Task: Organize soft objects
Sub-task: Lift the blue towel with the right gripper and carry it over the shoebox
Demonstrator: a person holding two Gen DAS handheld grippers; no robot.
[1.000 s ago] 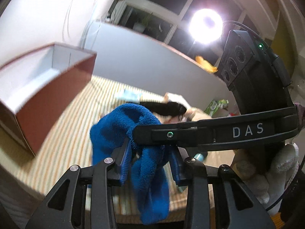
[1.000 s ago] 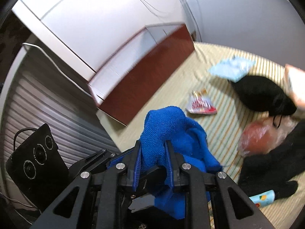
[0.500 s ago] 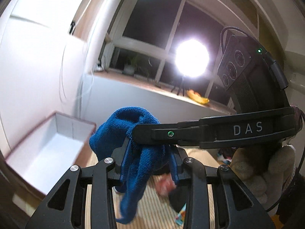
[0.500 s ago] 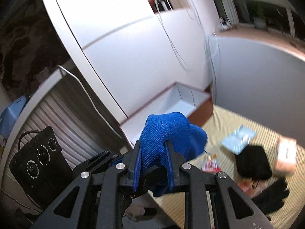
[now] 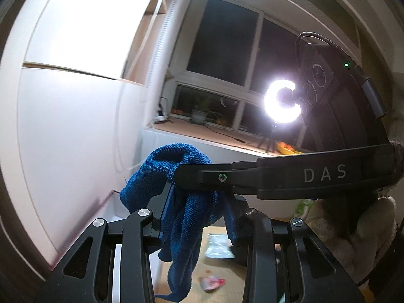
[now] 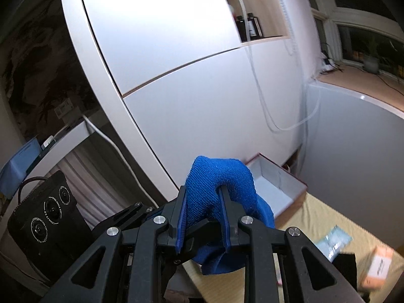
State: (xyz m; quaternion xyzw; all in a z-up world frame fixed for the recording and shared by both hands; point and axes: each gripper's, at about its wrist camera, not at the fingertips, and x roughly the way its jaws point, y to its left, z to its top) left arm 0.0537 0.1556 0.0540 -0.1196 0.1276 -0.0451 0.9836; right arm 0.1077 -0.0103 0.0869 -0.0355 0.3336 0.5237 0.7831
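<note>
A blue knitted cloth (image 5: 186, 217) hangs between both grippers, high above the striped mat. My left gripper (image 5: 197, 217) is shut on its lower folds. My right gripper (image 6: 202, 214) is shut on the cloth (image 6: 217, 176) too, and its black body crosses the left wrist view (image 5: 277, 179). The open box with red-brown sides and white inside (image 6: 275, 186) lies below, beyond the cloth, by the white cabinet. Its far end shows in the left wrist view (image 5: 118, 202).
On the striped mat (image 6: 315, 217) lie a pale blue packet (image 6: 333, 242), a black soft item (image 6: 346, 265) and a pink carton (image 6: 378, 270). A red snack packet (image 5: 212, 282) lies below. White cabinet doors (image 6: 202, 88) stand close on the left. A ring light (image 5: 282, 106) glares by the window.
Both grippers have risen further with the blue cloth and tilted upward. The mat and box have dropped lower in view; the cabinet and window fill the frames.
</note>
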